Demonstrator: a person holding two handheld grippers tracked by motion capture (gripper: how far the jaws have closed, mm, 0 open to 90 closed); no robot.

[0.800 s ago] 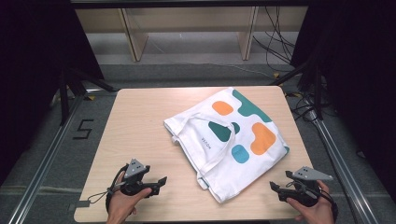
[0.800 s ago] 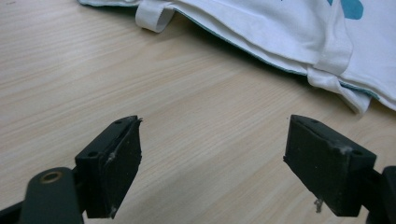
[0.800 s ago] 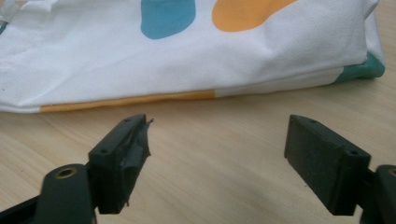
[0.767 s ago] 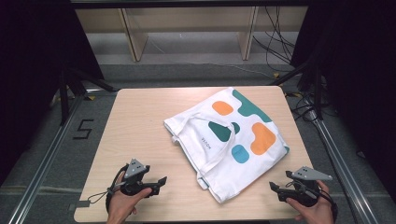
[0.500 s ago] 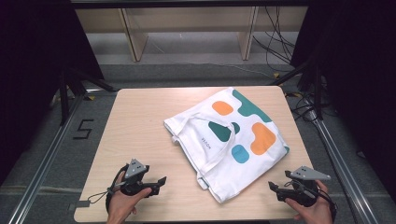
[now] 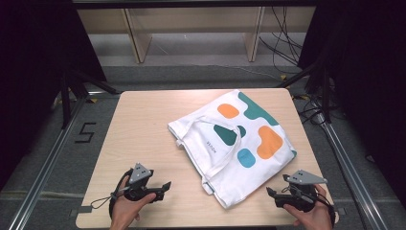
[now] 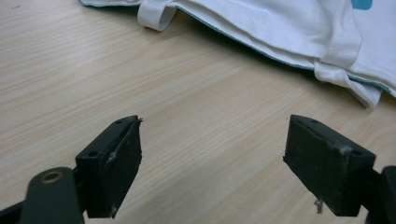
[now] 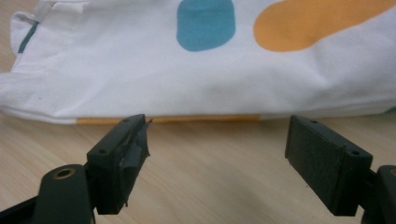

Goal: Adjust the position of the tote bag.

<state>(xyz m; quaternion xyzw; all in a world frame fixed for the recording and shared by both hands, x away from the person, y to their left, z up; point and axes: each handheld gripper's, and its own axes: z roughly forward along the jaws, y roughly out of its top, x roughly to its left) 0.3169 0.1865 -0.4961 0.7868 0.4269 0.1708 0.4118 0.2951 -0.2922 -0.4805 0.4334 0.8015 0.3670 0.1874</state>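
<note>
A white tote bag with orange, teal and blue patches lies flat and askew on the right half of the wooden table, its handles folded over it. My left gripper rests open near the front left edge, jaws pointing right toward the bag's near corner. In the left gripper view the bag's edge lies beyond the empty jaws. My right gripper sits open at the front right, jaws facing the bag's side. The right gripper view shows the bag just past the empty jaws.
Bare wood spreads across the table's left half and front centre. A metal rail frame runs along both sides of the table. Wooden shelving legs and loose cables stand on the floor behind.
</note>
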